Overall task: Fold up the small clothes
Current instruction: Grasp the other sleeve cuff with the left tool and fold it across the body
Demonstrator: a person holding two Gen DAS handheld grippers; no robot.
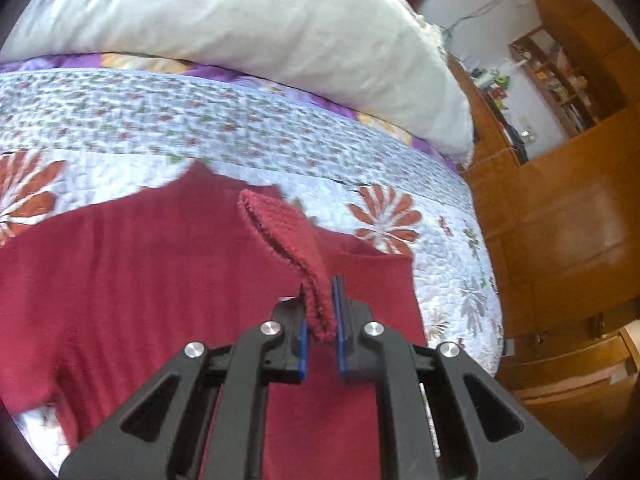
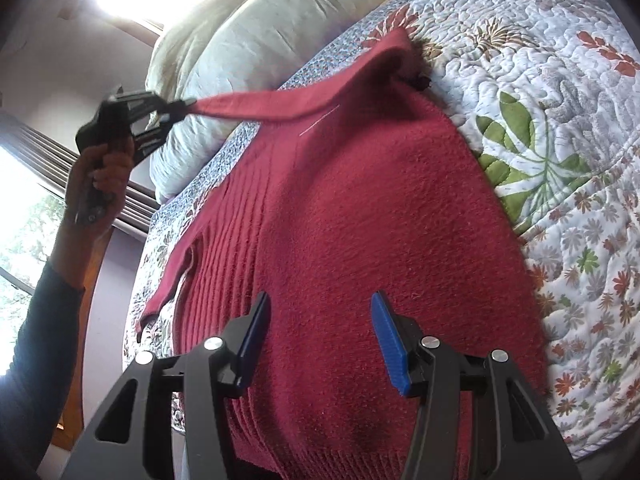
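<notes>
1. Dark red knit, a small sweater (image 2: 352, 216), lies spread across a bed, its body flat on a white quilt (image 2: 560, 128) printed with rust flowers and green leaves.
2. The left gripper (image 1: 322, 320) has its blue-padded fingers (image 1: 340, 320) pinched on the end of one sleeve (image 1: 288, 236); in the left wrist view the ribbed cuff stands up out of the narrow gap between the pads and curls over forward.
3. In the right wrist view the same sleeve (image 2: 264, 106) is drawn up off the quilt and stretched out sideways from the shoulder, taut, to the left gripper (image 2: 176, 110), which is blurred there.
4. A hand (image 2: 100, 184) grips the handle of that left gripper, with a dark blue cuff (image 2: 36, 340) covering the forearm below it.
5. The right gripper (image 2: 320, 340) hovers above the lower body of the sweater, near its ribbed hem, with the fingers (image 2: 390, 340) spread wide apart and nothing between them. Whether the tips touch the knit cannot be told.
6. The other sleeve (image 2: 172, 276) lies flat on the quilt, angled away from the sweater's side.
7. A large pale pillow (image 1: 240, 40) rests along the far side of the bed, beyond the sweater and apart from it; a purple sheet (image 1: 312, 96) shows at its lower edge.
8. Wooden cabinets (image 1: 560, 220) stand beside the bed, and a shelf (image 1: 560, 76) with small items sits against the wall.
9. A bright window (image 2: 24, 216) is behind the hand.
</notes>
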